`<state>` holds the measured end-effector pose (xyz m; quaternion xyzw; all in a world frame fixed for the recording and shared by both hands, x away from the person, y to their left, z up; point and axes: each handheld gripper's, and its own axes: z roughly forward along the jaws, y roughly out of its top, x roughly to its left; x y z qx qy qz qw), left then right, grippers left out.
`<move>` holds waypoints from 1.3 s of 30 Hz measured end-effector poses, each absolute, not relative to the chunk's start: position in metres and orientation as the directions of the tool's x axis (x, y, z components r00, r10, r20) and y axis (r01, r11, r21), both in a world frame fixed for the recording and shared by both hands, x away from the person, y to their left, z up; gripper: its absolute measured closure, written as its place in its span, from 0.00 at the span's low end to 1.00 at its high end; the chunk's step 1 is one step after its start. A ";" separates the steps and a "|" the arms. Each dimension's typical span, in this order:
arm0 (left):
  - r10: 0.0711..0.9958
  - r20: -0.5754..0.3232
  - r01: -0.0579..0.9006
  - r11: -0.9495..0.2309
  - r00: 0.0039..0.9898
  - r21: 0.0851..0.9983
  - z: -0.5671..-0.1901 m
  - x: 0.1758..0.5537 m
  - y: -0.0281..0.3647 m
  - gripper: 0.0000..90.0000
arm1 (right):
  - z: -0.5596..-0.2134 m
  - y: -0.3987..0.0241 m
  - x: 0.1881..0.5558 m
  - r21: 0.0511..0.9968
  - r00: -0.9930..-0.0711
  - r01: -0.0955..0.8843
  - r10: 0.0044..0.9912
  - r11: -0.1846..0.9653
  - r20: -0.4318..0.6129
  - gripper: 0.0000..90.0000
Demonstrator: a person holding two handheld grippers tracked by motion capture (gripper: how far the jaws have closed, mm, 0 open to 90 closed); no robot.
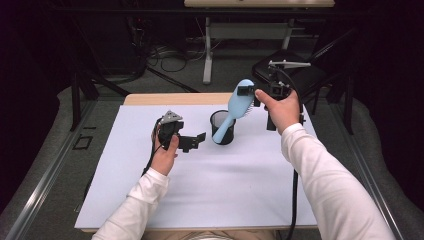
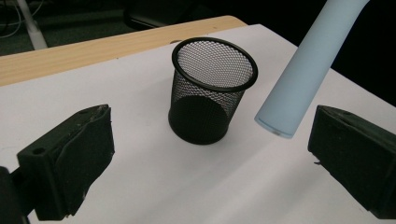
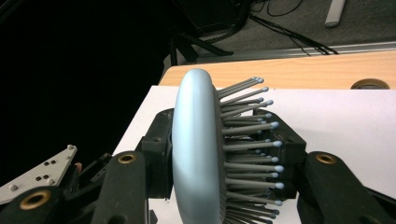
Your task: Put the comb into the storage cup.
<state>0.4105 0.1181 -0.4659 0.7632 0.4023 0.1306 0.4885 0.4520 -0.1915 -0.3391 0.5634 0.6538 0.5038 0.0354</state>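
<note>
Over mesh cup, hairbrush handle, cup empty

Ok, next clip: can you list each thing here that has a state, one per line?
Hairbrush: held by its head, lifted, tilted with the handle end down beside the cup.
Mesh cup: upright on the white mat, empty.
Left gripper: open, nothing between its jaws, aimed at the cup.
Right gripper: shut on the hairbrush head, bristles against one jaw.
White mat: lying flat on the table.

White long sleeves; black claws with brass-coloured screws, black cables, a grey three-cornered plate.
</note>
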 end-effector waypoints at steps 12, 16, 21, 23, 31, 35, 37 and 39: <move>0.740 -0.175 0.475 -0.214 0.649 0.854 -0.461 0.411 0.125 0.01 | -0.331 -0.195 0.454 0.718 -0.359 0.682 0.790 -0.142 0.497 0.57; 0.739 -0.179 0.476 -0.212 0.650 0.853 -0.459 0.412 0.129 0.01 | -0.328 -0.196 0.455 0.724 -0.357 0.675 0.795 -0.143 0.490 0.57; 0.742 -0.174 0.472 -0.211 0.648 0.856 -0.457 0.412 0.132 0.01 | -0.323 -0.197 0.457 0.733 -0.354 0.666 0.804 -0.142 0.478 0.57; 0.743 -0.174 0.470 -0.208 0.646 0.858 -0.456 0.412 0.133 0.01 | -0.322 -0.197 0.458 0.735 -0.353 0.663 0.805 -0.144 0.476 0.57; 0.743 -0.167 0.466 -0.212 0.648 0.859 -0.455 0.412 0.134 0.01 | -0.319 -0.195 0.461 0.748 -0.348 0.650 0.821 -0.137 0.452 0.57; 0.757 -0.143 0.448 -0.214 0.638 0.868 -0.455 0.411 0.135 0.01 | -0.319 -0.192 0.463 0.749 -0.347 0.649 0.825 -0.132 0.446 0.57; 0.762 -0.138 0.448 -0.214 0.632 0.868 -0.454 0.411 0.136 0.01 | -0.318 -0.191 0.463 0.750 -0.348 0.648 0.825 -0.131 0.445 0.57; 0.766 -0.139 0.449 -0.210 0.628 0.869 -0.454 0.411 0.137 0.01 | -0.317 -0.190 0.464 0.751 -0.349 0.647 0.826 -0.129 0.443 0.57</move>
